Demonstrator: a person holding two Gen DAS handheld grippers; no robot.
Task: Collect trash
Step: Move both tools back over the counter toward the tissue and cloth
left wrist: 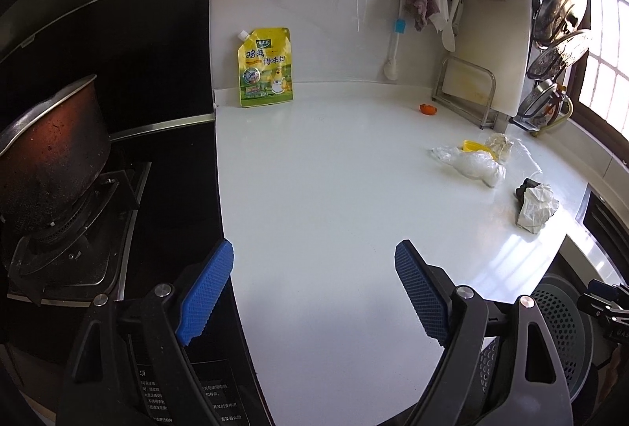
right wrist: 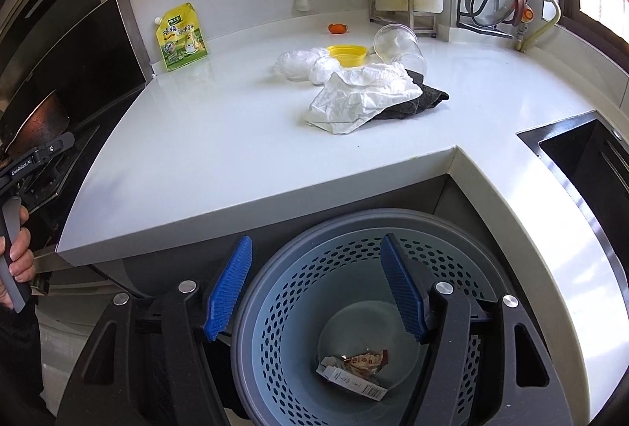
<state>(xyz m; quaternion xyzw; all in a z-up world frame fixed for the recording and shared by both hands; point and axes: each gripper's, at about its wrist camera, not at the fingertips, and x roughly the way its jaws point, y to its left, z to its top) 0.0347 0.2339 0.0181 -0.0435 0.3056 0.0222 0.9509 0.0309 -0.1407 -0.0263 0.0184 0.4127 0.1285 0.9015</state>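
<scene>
White kitchen counter point(right wrist: 220, 158) by the stove: crumpled paper point(right wrist: 361, 99), plastic bag point(right wrist: 302, 66) and clear cup point(right wrist: 399, 46) sit mid-counter. Left gripper point(left wrist: 314, 292) and right gripper point(right wrist: 316, 288) both spread, empty; wrappers point(right wrist: 355, 367) already in the bin point(right wrist: 275, 308) below.

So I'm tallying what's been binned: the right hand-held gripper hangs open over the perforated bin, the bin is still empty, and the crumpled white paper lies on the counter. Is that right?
Not quite: the bin is not empty. The right wrist view shows a snack wrapper and a small carton at its bottom. The rest holds: the right hand-held gripper hangs open above it, and the crumpled white paper lies on the counter.
</scene>
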